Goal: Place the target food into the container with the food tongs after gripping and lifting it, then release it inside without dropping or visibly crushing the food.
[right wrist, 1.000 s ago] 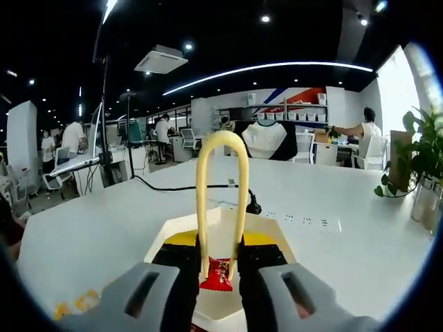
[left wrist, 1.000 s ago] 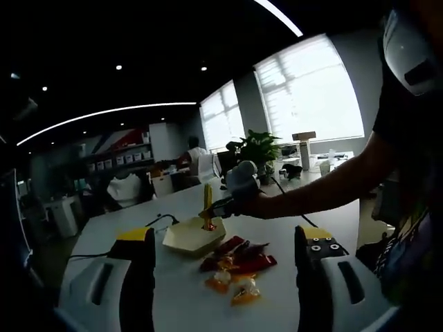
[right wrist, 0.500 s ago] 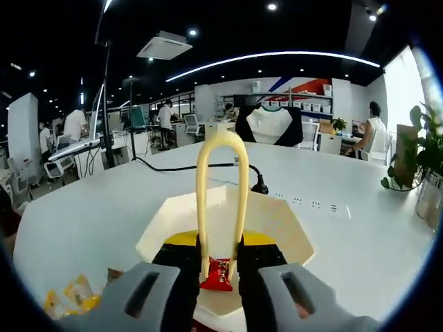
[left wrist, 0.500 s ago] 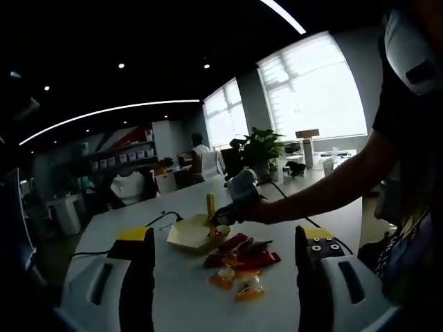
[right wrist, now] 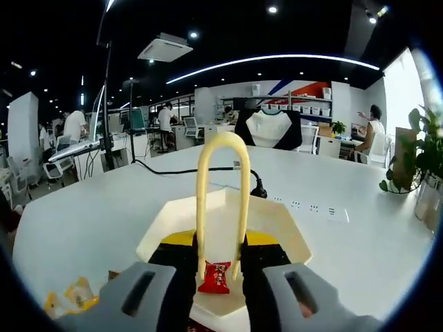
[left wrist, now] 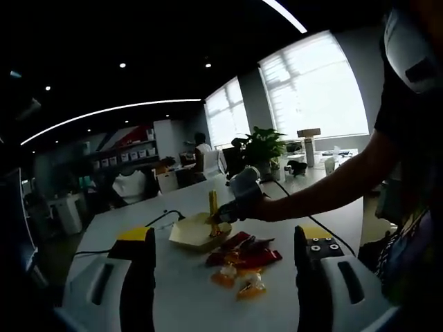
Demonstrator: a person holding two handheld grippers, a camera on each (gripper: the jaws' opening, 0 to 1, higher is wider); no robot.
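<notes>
I squeeze my yellow tongs [right wrist: 220, 200] with my right gripper [right wrist: 220, 290]. They pinch the red candy [right wrist: 216, 277] over the white container [right wrist: 277, 221] on the worktop [right wrist: 83, 221]. Lifting is done. Letting go is left. My left gripper [left wrist: 221, 287] is open, holding nothing.

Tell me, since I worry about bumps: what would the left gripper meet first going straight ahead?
Probably the pile of snack packets on the white table, ahead of the open left gripper; depth is unclear.

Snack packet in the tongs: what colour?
Red snack packet, white print; clearest in the right gripper view.
</notes>
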